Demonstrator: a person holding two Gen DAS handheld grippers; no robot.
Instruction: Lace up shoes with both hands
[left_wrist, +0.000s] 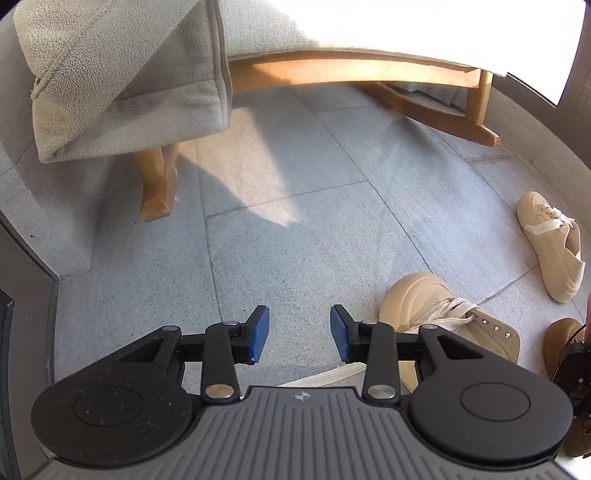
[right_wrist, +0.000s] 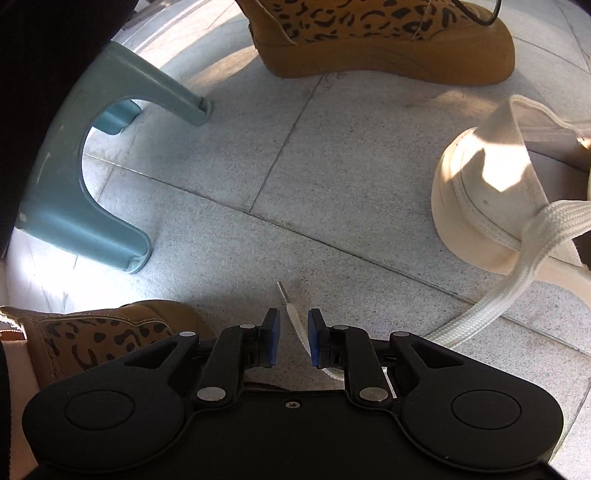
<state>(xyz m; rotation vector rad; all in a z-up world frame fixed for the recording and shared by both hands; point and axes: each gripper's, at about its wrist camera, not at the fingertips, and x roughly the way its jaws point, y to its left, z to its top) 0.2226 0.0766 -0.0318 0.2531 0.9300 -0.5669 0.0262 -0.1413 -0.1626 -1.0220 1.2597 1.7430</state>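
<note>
A beige shoe (left_wrist: 436, 306) stands on the tiled floor just right of my left gripper (left_wrist: 299, 319), with white lace bunched over its tongue. My left gripper is open and nothing is between its blue pads (left_wrist: 260, 332). A second beige shoe (left_wrist: 550, 243) lies on its side further right. In the right wrist view the shoe's heel (right_wrist: 469, 206) is at the right, and its white lace (right_wrist: 517, 280) trails down under my right gripper (right_wrist: 293, 319). The lace end with its metal tip (right_wrist: 282, 290) lies in the narrow gap between the pads, which do not squeeze it.
A wooden rocking chair (left_wrist: 443, 110) draped with grey fleece cushions (left_wrist: 122, 74) stands ahead. A teal plastic stool (right_wrist: 74, 184) is at the left. A person's leopard-print shoes (right_wrist: 369, 37) (right_wrist: 92, 336) stand close by. A dark door frame (left_wrist: 26, 295) edges the left.
</note>
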